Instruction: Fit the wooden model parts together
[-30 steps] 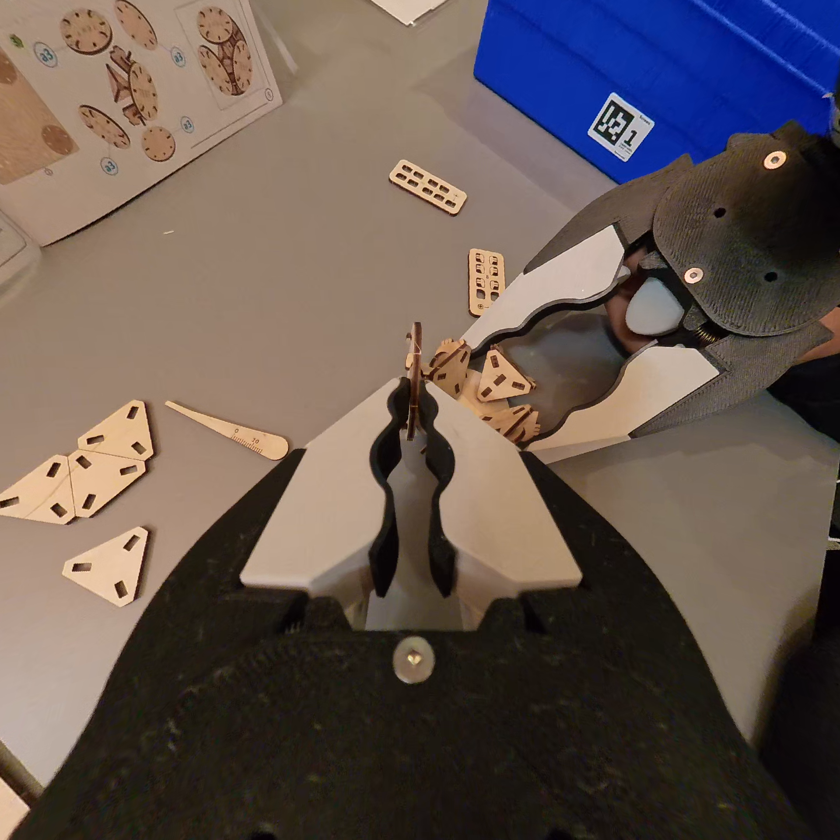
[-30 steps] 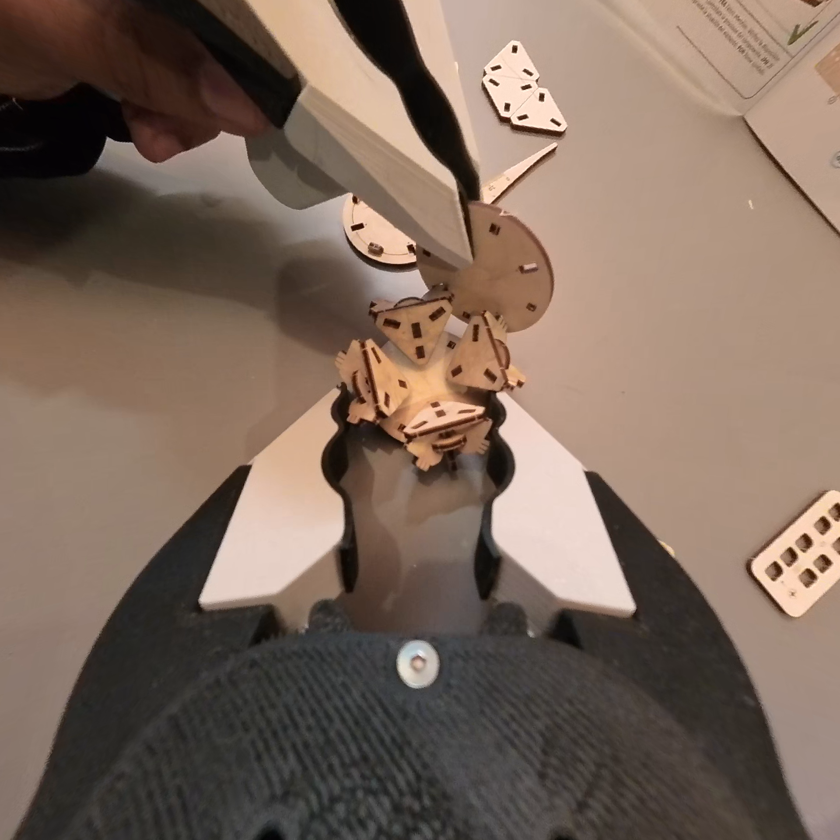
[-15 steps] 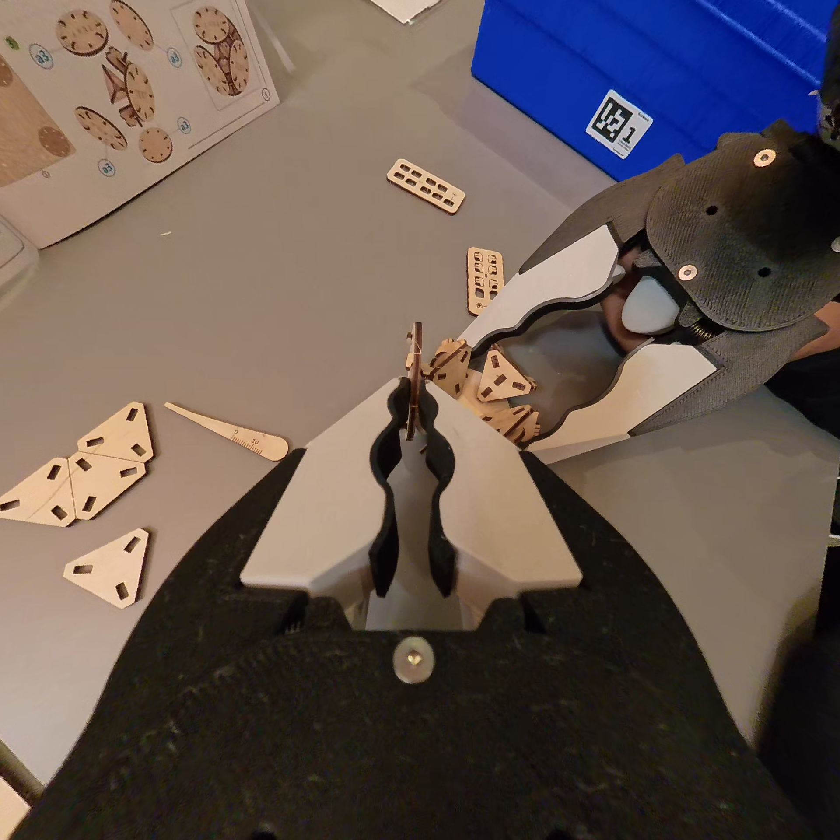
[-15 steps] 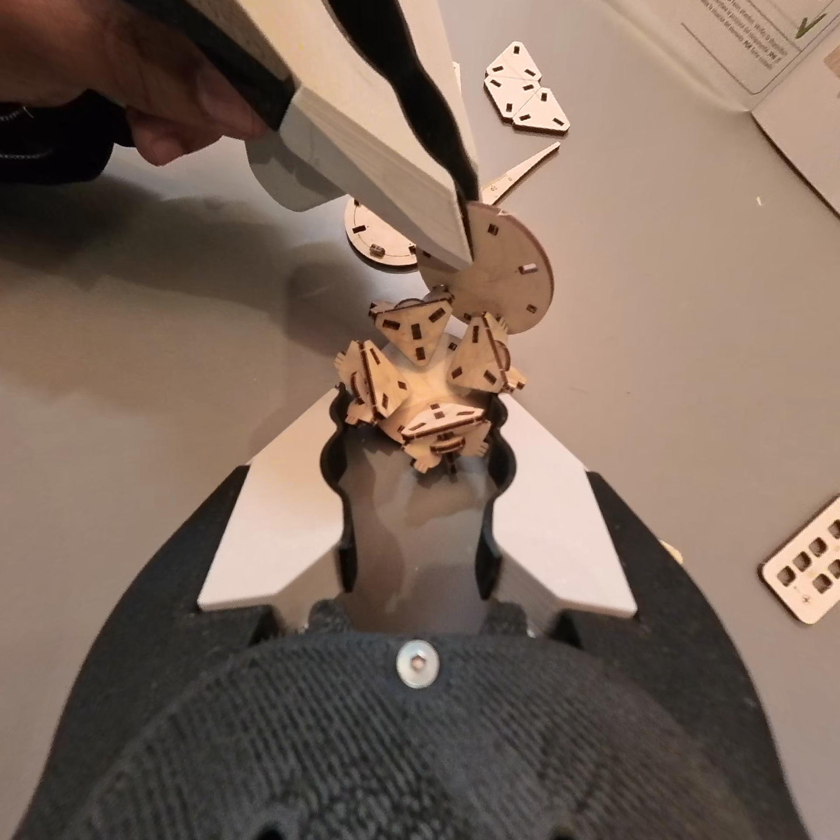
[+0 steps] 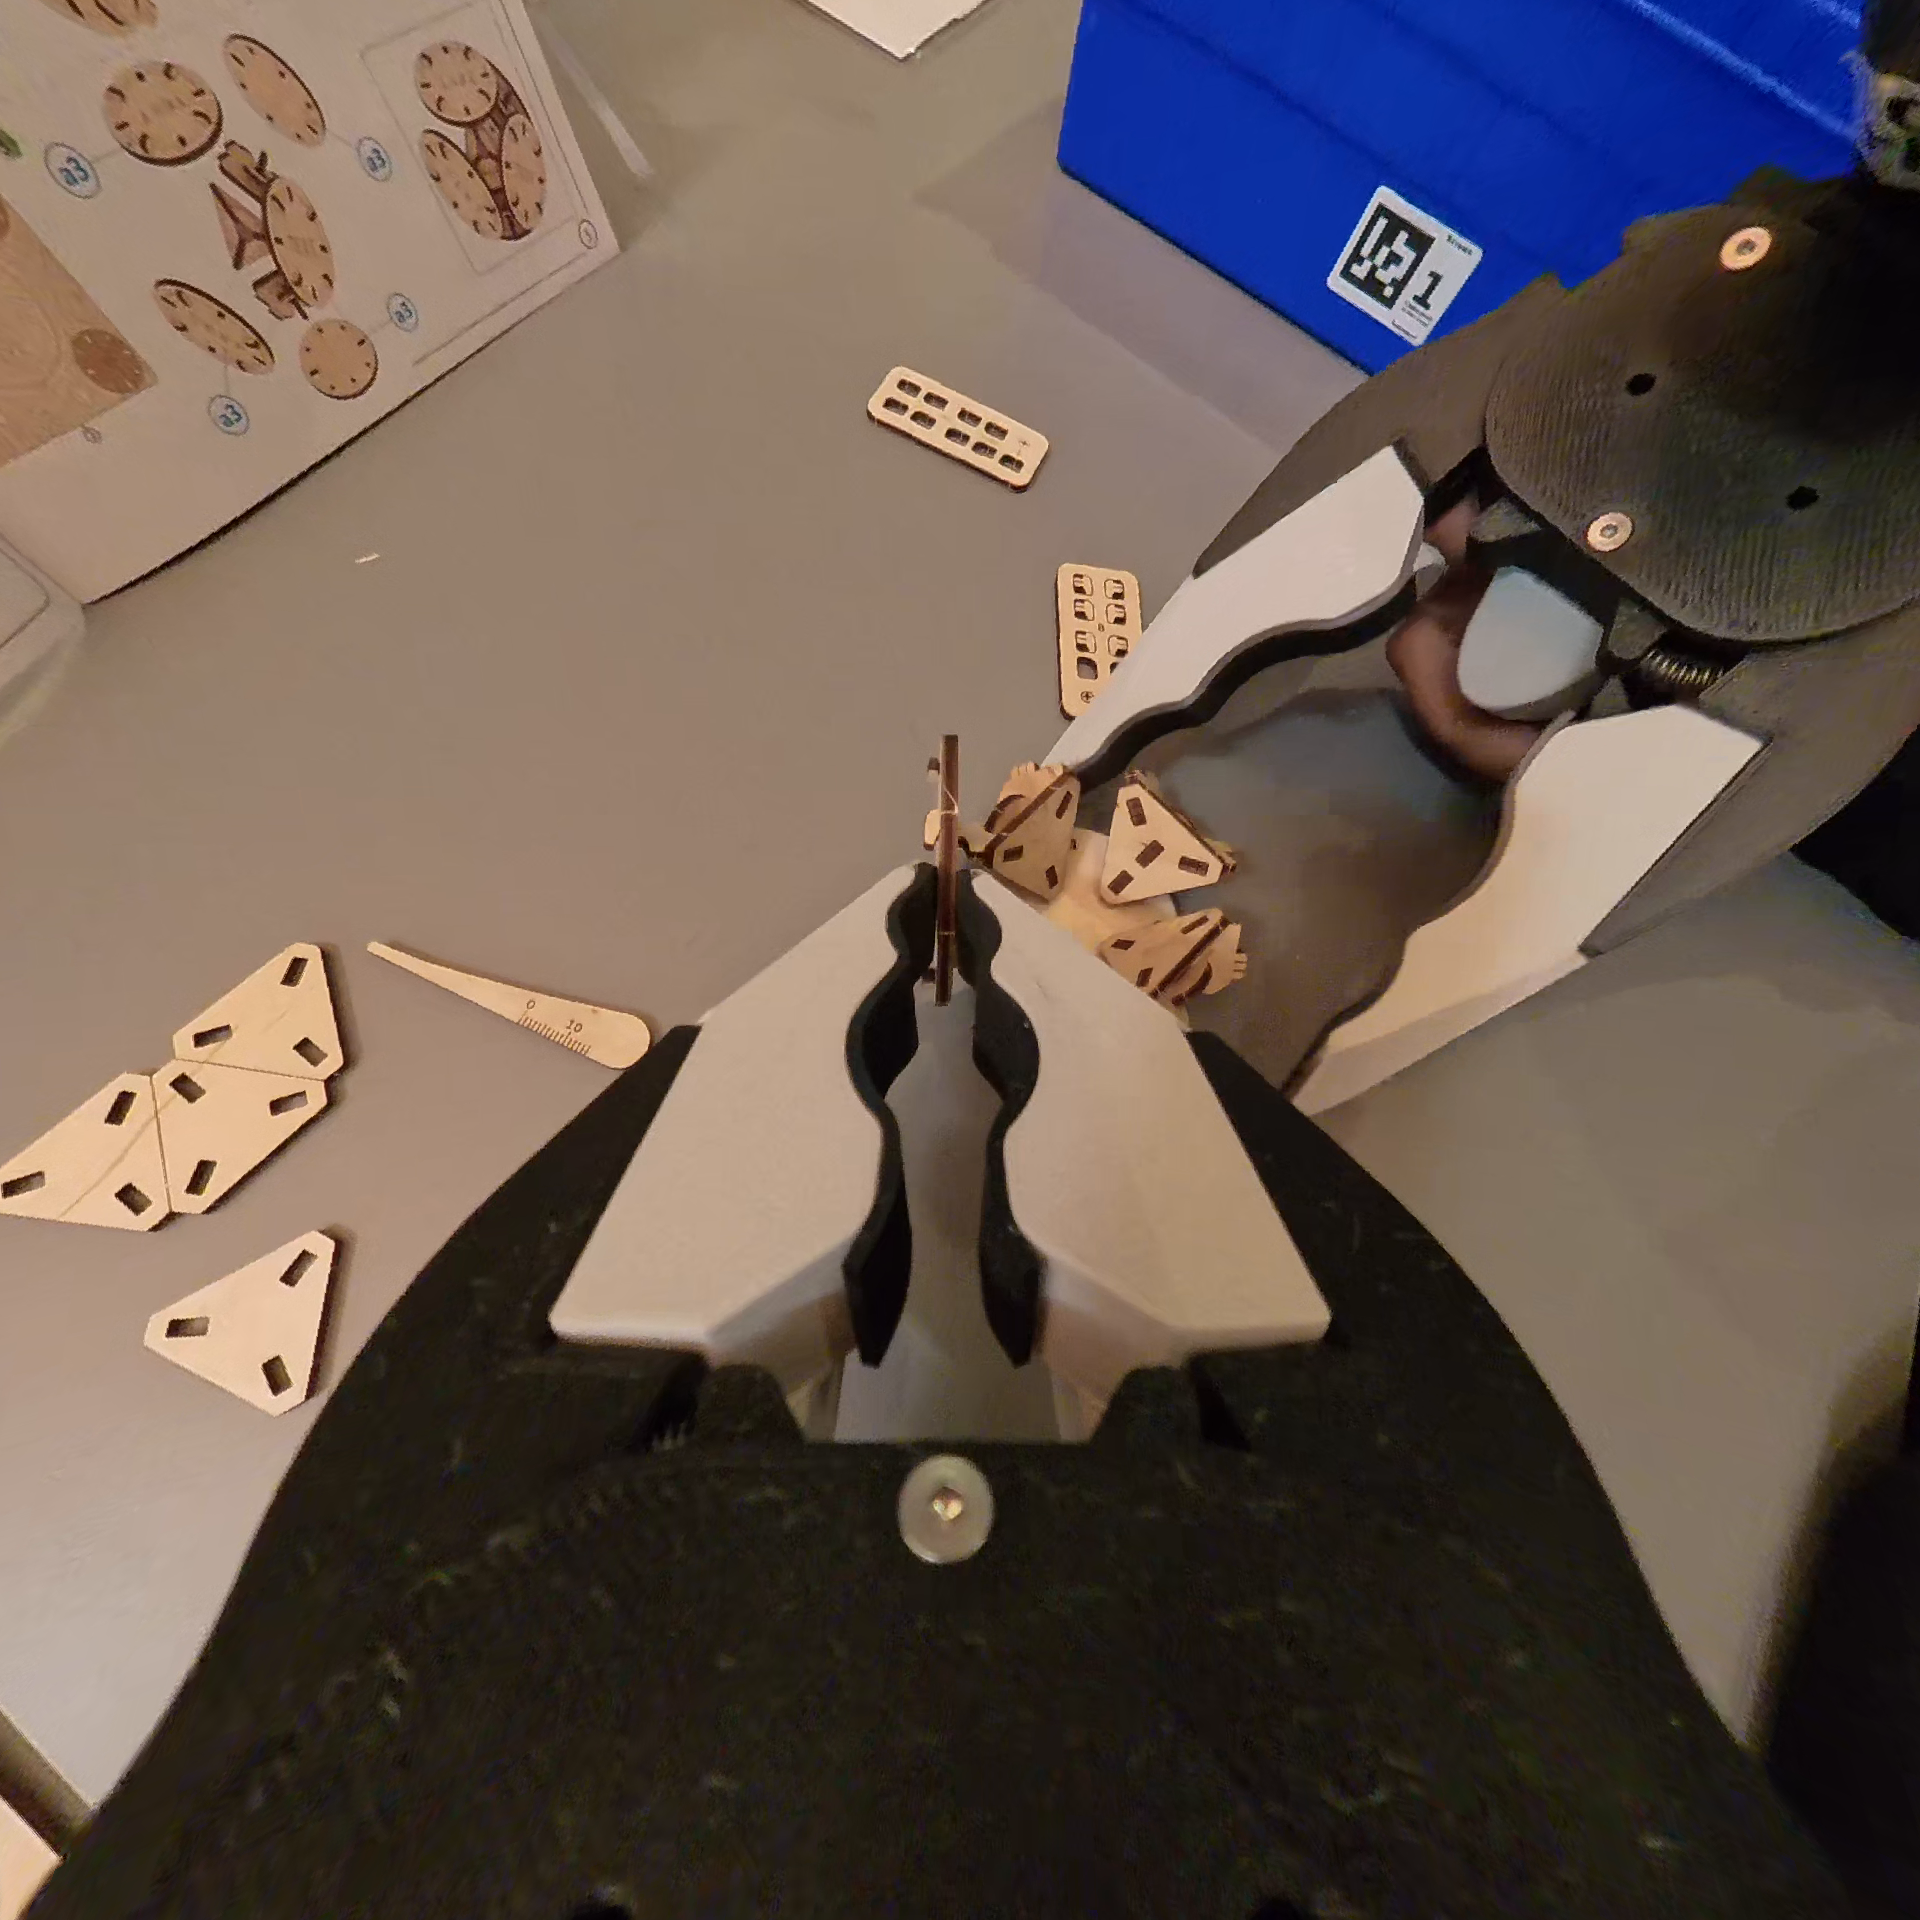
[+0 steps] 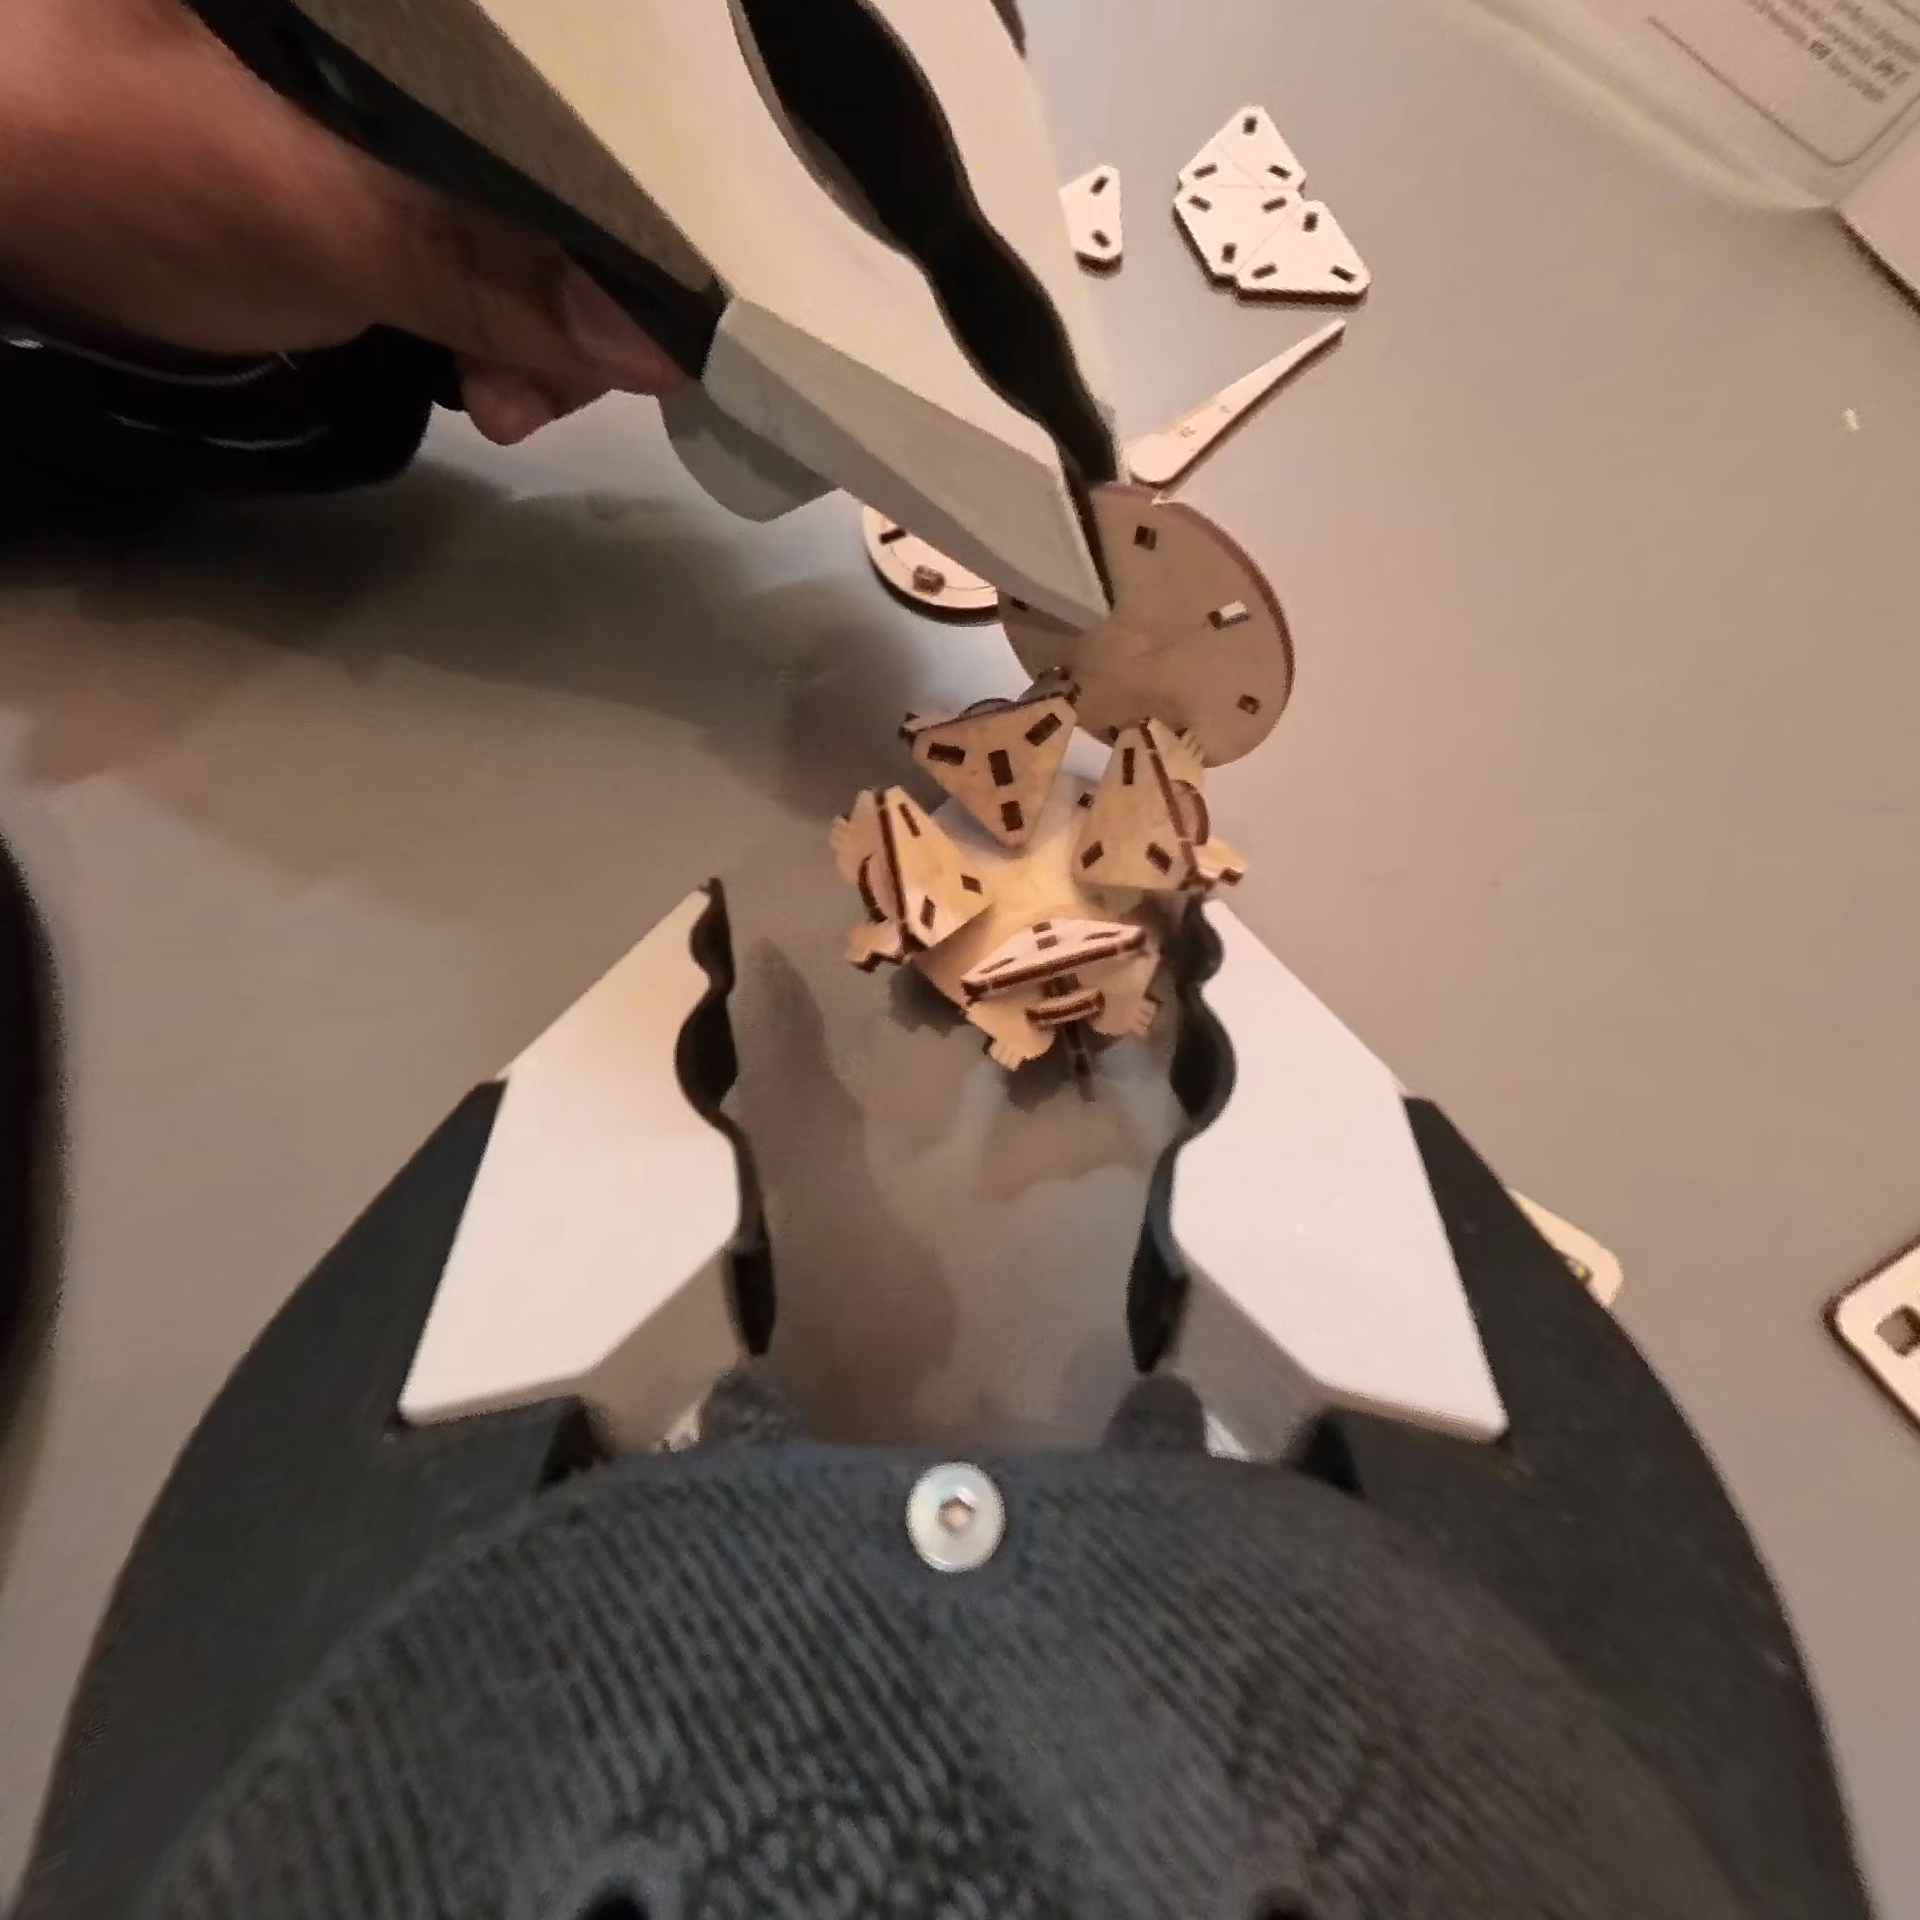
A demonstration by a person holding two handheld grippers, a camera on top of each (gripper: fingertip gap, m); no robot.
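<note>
Plywood bits all over the grey bench (image 5: 644, 644). Left claw (image 5: 945, 914) is pinched tight on a thin wooden disc (image 6: 1195, 623), both pads pressing its flat faces, so it's seen edge-on in the left view. Right claw (image 6: 956, 935) is wide open around a little wooden assembly (image 6: 1018, 904) made of slotted triangles; there's a clear gap on its left side, while the right pad is right up against it, can't tell if touching. The disc's lower edge meets the top of that assembly. Loose triangles (image 5: 197, 1101), a pointed scale stick (image 5: 520, 1008) and two slotted strips (image 5: 956, 426) lie on the bench, with an instruction sheet (image 5: 291, 208) and a blue bin (image 5: 1403, 135) farther back.
</note>
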